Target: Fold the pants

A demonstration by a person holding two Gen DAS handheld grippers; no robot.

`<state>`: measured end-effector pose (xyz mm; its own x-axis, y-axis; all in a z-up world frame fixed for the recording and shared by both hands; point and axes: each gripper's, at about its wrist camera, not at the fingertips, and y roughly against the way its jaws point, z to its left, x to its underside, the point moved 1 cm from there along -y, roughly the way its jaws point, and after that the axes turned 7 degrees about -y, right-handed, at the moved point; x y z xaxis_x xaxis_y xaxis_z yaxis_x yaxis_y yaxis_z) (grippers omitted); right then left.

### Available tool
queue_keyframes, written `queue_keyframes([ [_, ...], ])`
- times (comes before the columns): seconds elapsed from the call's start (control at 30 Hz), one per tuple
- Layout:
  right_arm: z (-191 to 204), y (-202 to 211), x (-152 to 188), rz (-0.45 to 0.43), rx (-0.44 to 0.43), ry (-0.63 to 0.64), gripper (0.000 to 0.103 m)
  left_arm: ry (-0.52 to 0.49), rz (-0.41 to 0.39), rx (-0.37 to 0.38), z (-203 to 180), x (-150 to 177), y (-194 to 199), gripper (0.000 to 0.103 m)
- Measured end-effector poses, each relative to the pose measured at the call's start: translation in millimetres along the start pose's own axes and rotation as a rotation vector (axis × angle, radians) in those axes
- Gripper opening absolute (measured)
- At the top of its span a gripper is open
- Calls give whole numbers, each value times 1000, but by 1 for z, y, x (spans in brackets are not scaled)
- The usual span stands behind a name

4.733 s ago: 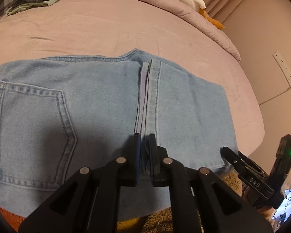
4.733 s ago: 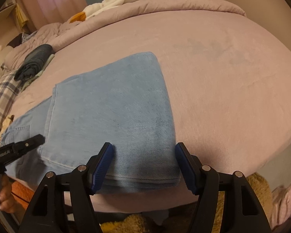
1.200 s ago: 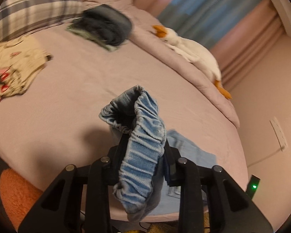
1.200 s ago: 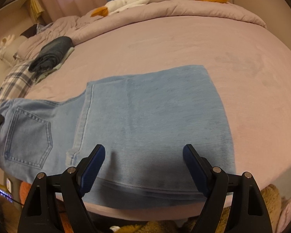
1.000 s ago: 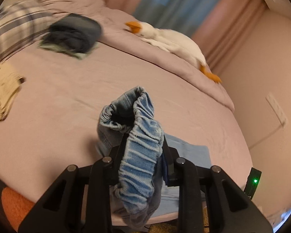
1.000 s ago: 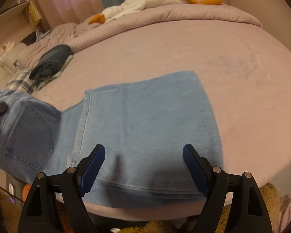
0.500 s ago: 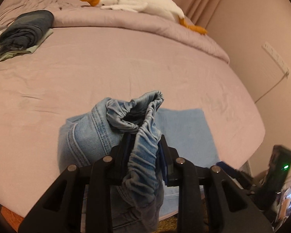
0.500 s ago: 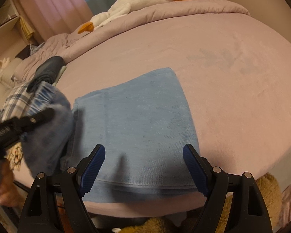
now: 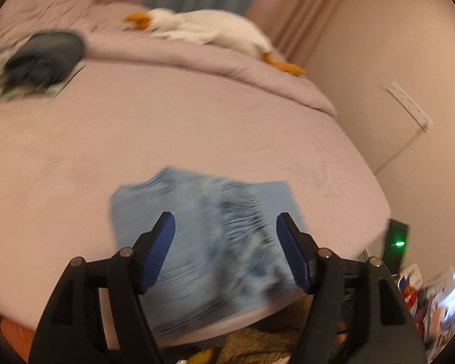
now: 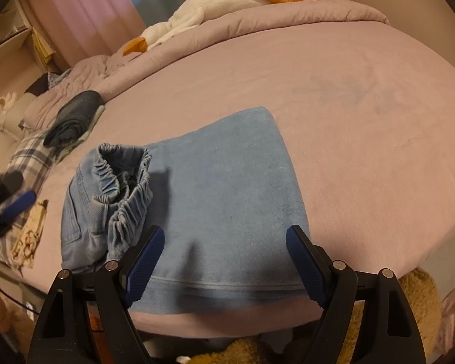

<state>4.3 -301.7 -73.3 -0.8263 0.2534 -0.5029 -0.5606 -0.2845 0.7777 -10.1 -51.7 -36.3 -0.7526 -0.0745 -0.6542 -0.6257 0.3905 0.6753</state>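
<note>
Light blue jeans (image 10: 227, 188) lie folded on the pink bed (image 10: 364, 97) near its front edge. Their elastic waistband (image 10: 124, 176) is flopped over onto the left part of the folded legs, bunched and gaping. In the left wrist view the jeans (image 9: 209, 236) are blurred by motion. My left gripper (image 9: 226, 251) is open above the jeans with nothing between its fingers. Over the near hem, my right gripper (image 10: 224, 264) hangs open and empty. At the left edge of the right wrist view, the left gripper (image 10: 6, 197) shows as a blurred dark shape.
A white plush goose (image 10: 203, 9) lies along the rolled duvet at the back. A folded dark garment (image 10: 72, 118) sits at the back left, with plaid cloth (image 10: 30, 157) and a patterned cloth (image 10: 30, 230) beside it. A brown rug (image 10: 415, 303) lies below the bed edge.
My left gripper carried the waistband rightward over the folded legs, then opened and let it drop there. It has pulled back. The right gripper stayed open above the near hem.
</note>
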Motion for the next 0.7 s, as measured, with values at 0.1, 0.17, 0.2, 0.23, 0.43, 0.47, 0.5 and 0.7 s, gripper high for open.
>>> queue_keyframes([
  [0.1, 4, 4, 1, -7, -23, 6, 82, 90, 50, -54, 32, 22, -7, 67],
  [0.17, 7, 7, 1, -8, -48, 12, 82, 124, 81, -97, 47, 36, -11, 67],
  [0.2, 11, 9, 0, -11, -62, 15, 82, 134, 91, -107, 49, 39, -15, 67],
  [0.23, 13, 10, 0, -16, -77, 18, 82, 147, 104, -114, 53, 43, -19, 67],
  [0.43, 40, 19, 0, -19, -198, 55, 39, 157, 126, -84, 55, 56, -26, 67],
  [0.47, 45, 20, 0, -14, -223, 61, 36, 154, 133, -80, 54, 57, -29, 67],
  [0.5, 51, 20, 0, -5, -255, 72, 36, 153, 140, -69, 53, 59, -32, 66],
  [0.7, 70, -8, 6, 97, -313, 81, 36, 177, 172, -18, 50, 66, -44, 65],
])
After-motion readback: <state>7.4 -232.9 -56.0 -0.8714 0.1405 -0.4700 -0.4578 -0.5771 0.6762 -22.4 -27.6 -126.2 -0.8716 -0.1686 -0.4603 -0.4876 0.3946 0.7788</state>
